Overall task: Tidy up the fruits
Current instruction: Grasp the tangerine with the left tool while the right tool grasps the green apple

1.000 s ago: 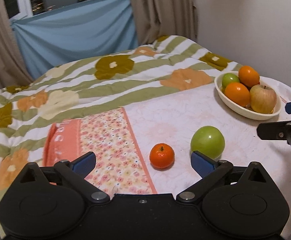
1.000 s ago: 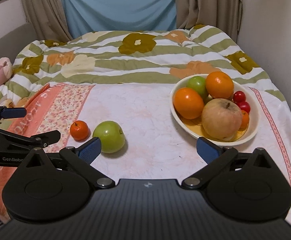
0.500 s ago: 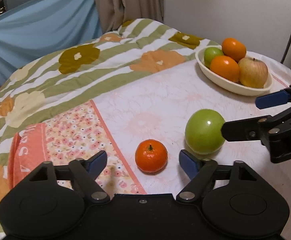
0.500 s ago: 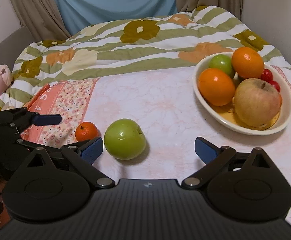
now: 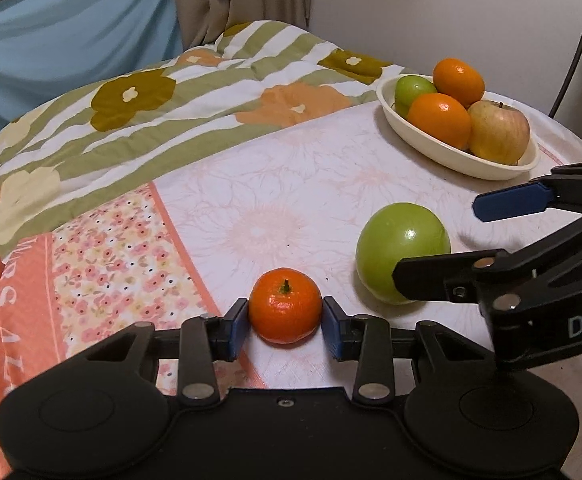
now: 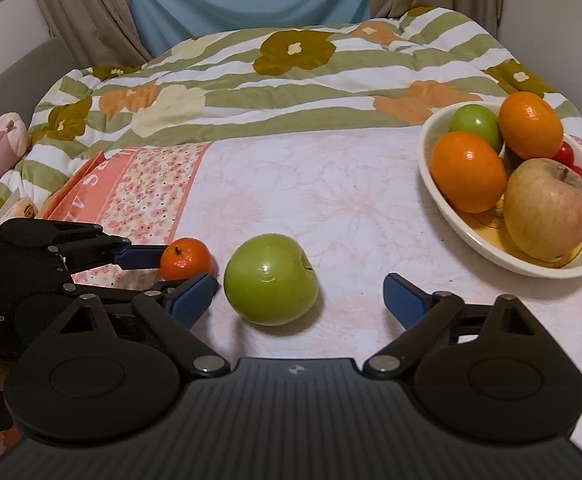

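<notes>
Fruits: our left gripper clenches the small orange mandarin on the desk; our right gripper, fingers spread, frames the round green apple. Next we close, then carry both to the cream oval bowl.

Bed w/ pale pink floral cloth spread over near part; left edge of cloth has small-flower band + salmon strip w/ white letters. Behind: green/white striped quilt w/ big olive, orange, cream flowers. Directly on cloth: small mandarin near flower band, big green apple just beside it on the right, not touching. Cream oval bowl well apart, far right, holding 2 oranges, green apple, yellow-red apple, small red fruits.
</notes>
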The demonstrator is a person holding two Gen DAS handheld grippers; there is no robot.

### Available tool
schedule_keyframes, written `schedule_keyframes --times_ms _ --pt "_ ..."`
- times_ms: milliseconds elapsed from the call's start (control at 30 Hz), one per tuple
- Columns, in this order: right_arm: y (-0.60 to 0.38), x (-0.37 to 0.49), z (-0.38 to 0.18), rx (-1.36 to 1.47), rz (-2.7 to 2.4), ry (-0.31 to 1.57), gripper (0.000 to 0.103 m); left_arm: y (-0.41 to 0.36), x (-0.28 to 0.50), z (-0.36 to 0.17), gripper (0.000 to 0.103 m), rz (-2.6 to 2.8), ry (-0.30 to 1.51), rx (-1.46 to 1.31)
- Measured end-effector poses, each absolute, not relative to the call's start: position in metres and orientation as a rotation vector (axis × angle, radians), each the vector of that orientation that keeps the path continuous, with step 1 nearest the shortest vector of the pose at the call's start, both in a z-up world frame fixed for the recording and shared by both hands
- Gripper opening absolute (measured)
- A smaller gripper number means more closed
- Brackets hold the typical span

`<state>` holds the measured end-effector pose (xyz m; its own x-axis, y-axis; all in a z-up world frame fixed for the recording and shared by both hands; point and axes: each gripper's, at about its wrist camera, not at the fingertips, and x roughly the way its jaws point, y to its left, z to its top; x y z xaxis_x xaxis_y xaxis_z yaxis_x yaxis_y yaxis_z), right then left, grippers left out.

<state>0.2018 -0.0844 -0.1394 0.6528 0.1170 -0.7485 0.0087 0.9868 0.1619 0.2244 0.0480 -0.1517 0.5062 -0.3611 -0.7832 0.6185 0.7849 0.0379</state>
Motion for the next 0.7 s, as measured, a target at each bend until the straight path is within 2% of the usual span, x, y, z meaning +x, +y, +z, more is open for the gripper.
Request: schedule_keyframes --times_ms 333,500,700 --pt "-0.079 0.207 -0.142 0.147 0.082 0.866 0.103 0.053 0.221 -0.15 0.042 -0.579 0.854 0.347" --pt "-0.074 0.212 -0.146 0.144 0.107 0.882 0.09 0.062 0.217 -0.15 0.042 -0.551 0.857 0.338" --pt "-0.068 0.215 -0.147 0.127 0.12 0.881 0.089 0.068 0.206 -0.149 0.042 -0.523 0.858 0.339"
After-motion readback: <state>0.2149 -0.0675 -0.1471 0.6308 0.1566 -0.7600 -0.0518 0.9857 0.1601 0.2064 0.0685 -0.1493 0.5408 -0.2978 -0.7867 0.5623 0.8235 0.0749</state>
